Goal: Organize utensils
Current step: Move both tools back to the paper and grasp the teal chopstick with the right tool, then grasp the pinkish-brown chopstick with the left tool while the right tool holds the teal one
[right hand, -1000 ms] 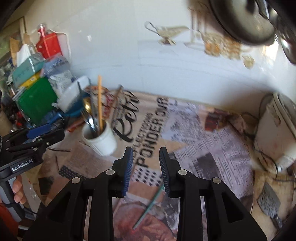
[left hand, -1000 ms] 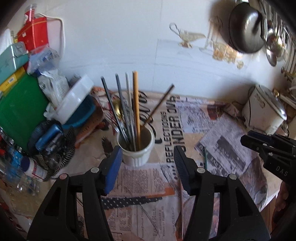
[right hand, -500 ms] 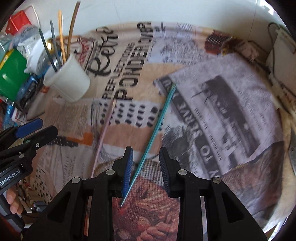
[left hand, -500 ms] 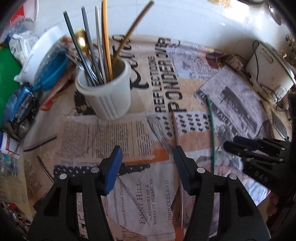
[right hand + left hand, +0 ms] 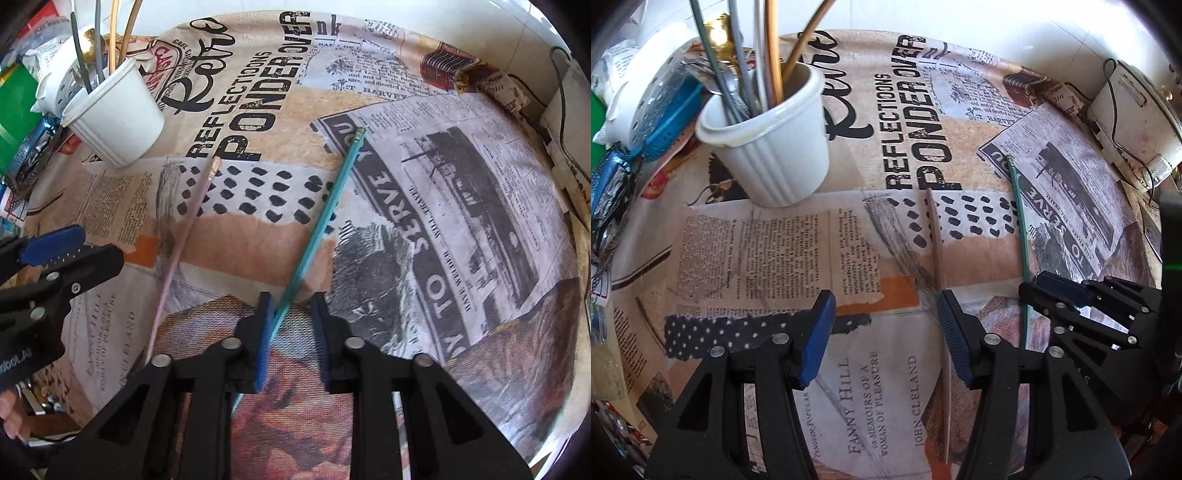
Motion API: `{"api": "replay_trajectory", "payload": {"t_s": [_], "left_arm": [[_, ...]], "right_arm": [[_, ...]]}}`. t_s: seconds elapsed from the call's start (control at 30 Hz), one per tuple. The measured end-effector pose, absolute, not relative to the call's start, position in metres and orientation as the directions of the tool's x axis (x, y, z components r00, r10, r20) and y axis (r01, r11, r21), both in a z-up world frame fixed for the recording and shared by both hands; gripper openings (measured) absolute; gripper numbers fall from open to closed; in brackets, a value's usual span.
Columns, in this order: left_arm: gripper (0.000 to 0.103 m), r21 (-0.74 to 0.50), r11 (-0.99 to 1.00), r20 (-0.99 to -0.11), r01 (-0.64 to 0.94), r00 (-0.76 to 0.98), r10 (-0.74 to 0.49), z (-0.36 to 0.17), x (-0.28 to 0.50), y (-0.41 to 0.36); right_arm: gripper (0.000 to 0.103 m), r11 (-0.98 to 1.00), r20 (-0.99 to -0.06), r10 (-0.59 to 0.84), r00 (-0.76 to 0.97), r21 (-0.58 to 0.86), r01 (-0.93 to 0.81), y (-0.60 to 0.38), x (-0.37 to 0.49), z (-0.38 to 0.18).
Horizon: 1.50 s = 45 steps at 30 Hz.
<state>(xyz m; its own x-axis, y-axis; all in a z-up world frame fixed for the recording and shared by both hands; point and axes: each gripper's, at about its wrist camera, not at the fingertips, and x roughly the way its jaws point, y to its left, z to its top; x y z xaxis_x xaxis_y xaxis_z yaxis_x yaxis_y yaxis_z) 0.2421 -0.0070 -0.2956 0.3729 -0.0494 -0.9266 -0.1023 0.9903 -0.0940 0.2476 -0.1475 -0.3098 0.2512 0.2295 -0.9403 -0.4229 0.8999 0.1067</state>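
We hold both tongs low over the newsprint cloth (image 5: 461, 192), each lined up on one loose stick. The right gripper (image 5: 291, 332) straddles the near end of the teal stick (image 5: 325, 218), which runs away and up-right from it; its jaws have just been closing and stand narrow, the left pad against the stick, the right pad a gap away, so nothing is pinched yet. The left gripper (image 5: 886, 332) is spread wide, and the pink stick (image 5: 938, 254) lies lengthwise just inside its right pad, unheld. The white cup (image 5: 768, 136) of utensils stands far-left, nearer our left hand. We judge the way to it clear across bare cloth, though clutter crowds the cup's left side and the table edge runs near our wrists.
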Motion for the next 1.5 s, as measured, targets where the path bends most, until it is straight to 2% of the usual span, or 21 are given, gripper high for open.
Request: {"api": "replay_trajectory", "payload": {"t_s": [0.07, 0.3, 0.47, 1.07, 1.23, 1.33, 1.43, 1.5], "left_arm": [[0.056, -0.106, 0.99, -0.928, -0.097, 0.366, -0.064, -0.299, 0.247, -0.01], [0.038, -0.136, 0.99, -0.936, -0.041, 0.332, -0.114, -0.309, 0.265, -0.026], [0.036, -0.142, 0.989, -0.938, -0.033, 0.324, -0.124, -0.313, 0.275, -0.031], [0.029, -0.122, 0.991, -0.951, -0.051, 0.293, -0.102, -0.324, 0.29, -0.04], [0.029, -0.122, 0.992, -0.947, -0.034, 0.302, -0.106, -0.324, 0.297, -0.047], [0.022, -0.107, 0.994, -0.947, -0.028, 0.309, -0.093, -0.324, 0.3, -0.05], [0.007, -0.093, 0.995, -0.947, -0.021, 0.31, -0.082, -0.325, 0.304, -0.052], [0.005, -0.081, 0.997, -0.948, -0.003, 0.308, -0.076, -0.325, 0.305, -0.054]], "right_arm": [[0.008, 0.899, -0.943, 0.221, 0.249, 0.098, -0.426, -0.154, 0.248, -0.309], [0.007, 0.914, -0.955, 0.179, 0.238, 0.072, -0.4, -0.188, 0.261, -0.309], [0.007, 0.914, -0.954, 0.227, 0.196, 0.139, -0.382, -0.198, 0.286, -0.306], [0.006, 0.893, -0.934, 0.271, 0.232, 0.154, -0.423, -0.166, 0.332, -0.308], [0.006, 0.888, -0.918, 0.352, 0.182, 0.266, -0.376, -0.168, 0.336, -0.312], [0.006, 0.893, -0.915, 0.35, 0.201, 0.261, -0.366, -0.176, 0.326, -0.309], [0.006, 0.894, -0.904, 0.37, 0.215, 0.283, -0.349, -0.184, 0.318, -0.303], [0.006, 0.893, -0.896, 0.383, 0.226, 0.296, -0.34, -0.188, 0.316, -0.299]]}}
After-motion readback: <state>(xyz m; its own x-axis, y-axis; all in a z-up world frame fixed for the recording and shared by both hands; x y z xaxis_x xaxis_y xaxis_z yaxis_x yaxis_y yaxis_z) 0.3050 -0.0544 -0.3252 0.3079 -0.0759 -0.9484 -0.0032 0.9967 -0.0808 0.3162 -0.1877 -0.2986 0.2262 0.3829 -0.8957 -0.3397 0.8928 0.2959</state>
